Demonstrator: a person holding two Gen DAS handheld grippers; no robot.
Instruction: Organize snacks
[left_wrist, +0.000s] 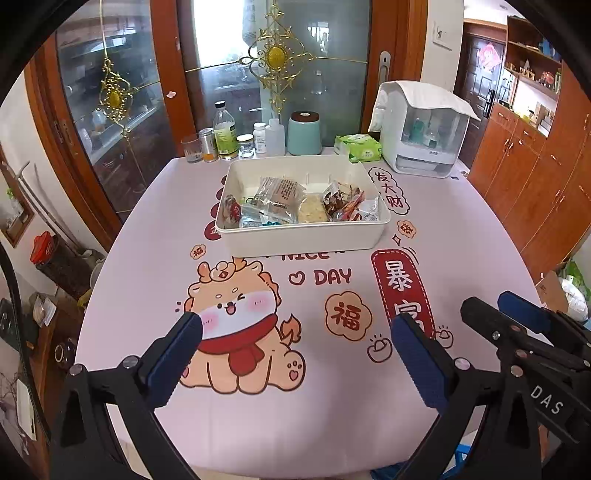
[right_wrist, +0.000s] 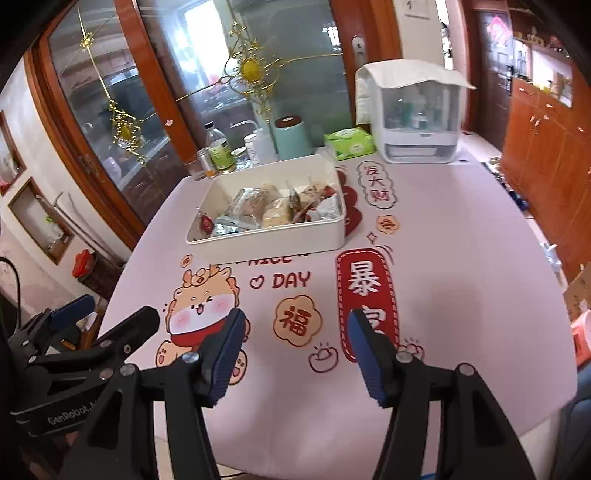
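Glossy printed tablecloth (left_wrist: 258, 406); rectangular cream plastic bin (left_wrist: 303, 236) of crinkly wrapped snacks (left_wrist: 280, 199); my left gripper (left_wrist: 295, 332) and right gripper (right_wrist: 295, 328) spread, empty.

Both views look from above the table's near edge toward its far edge and the glass cabinet doors (left_wrist: 122, 122) behind it. The left wrist view sits left, the table (left_wrist: 147, 258) stretching ahead and the right gripper (left_wrist: 491, 306) showing at its right border. The right wrist view sits right, the left gripper (right_wrist: 107, 310) at its left border. Both share the white bin (left_wrist: 303, 240) (right_wrist: 269, 242), seen at middle distance, and the printed cloth.
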